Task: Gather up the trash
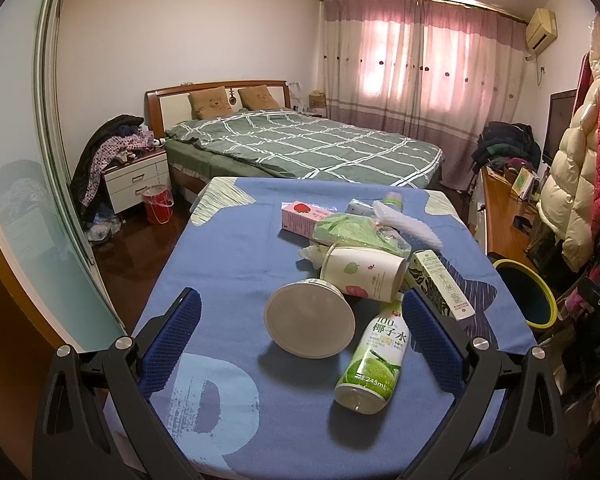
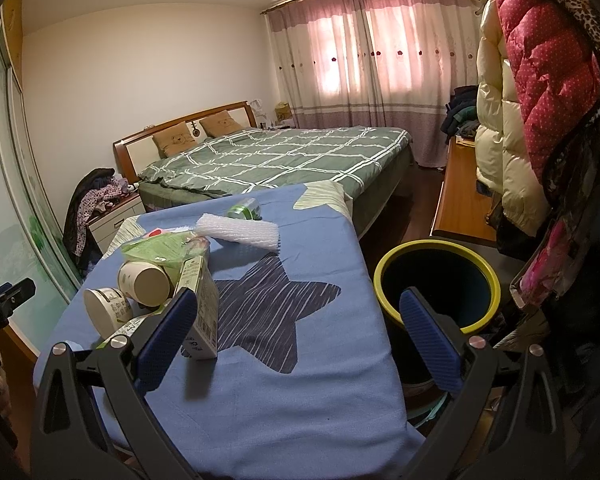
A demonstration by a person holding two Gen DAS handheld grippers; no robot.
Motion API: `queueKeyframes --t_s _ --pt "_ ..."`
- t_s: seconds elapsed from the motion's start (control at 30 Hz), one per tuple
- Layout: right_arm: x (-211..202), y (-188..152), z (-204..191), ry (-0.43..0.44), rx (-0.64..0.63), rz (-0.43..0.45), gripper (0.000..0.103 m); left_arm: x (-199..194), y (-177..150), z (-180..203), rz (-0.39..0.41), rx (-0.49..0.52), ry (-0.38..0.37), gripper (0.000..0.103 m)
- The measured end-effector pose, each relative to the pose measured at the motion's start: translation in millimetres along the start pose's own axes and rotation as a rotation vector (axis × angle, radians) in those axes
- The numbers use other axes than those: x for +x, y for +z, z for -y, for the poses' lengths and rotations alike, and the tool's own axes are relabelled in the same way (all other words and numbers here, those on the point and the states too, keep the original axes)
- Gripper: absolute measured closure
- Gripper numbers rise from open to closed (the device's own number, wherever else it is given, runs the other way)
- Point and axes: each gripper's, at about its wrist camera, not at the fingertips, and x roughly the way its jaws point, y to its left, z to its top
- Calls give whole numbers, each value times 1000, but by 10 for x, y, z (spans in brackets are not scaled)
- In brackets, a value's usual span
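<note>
Blue tablecloth (image 1: 228, 280) holds trash; bed (image 1: 300, 144) behind, bin (image 2: 436, 280) beside.

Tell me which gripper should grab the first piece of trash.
Left. The left gripper is open with the tub and bottle lying between its fingers. The right gripper, also open, points at bare cloth beside the bin.

Left gripper (image 1: 300, 322): black angular frame at the frame's bottom, two fingers (image 1: 172, 342) faced with blue textured pads, round silver screws at the pivots. Right gripper (image 2: 298, 330): the same build, black triangular-cutout arms, blue ribbed pads (image 2: 430, 342), silver screws at lower left and lower right.
</note>
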Motion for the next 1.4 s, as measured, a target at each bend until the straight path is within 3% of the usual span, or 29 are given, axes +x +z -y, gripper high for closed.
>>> queueKeyframes --t_s 0.73,1.3,1.4 --pt "65 -26 -33 6 1 -12 6 86 -15 16 -16 7 -5 4" --pt "684 -289 -525 99 -55 -86 6 334 -54 -67 -74 -7 -7 4" --pt "806 -349 -657 114 -76 -106 14 410 -57 -112 -87 -14 -3 4"
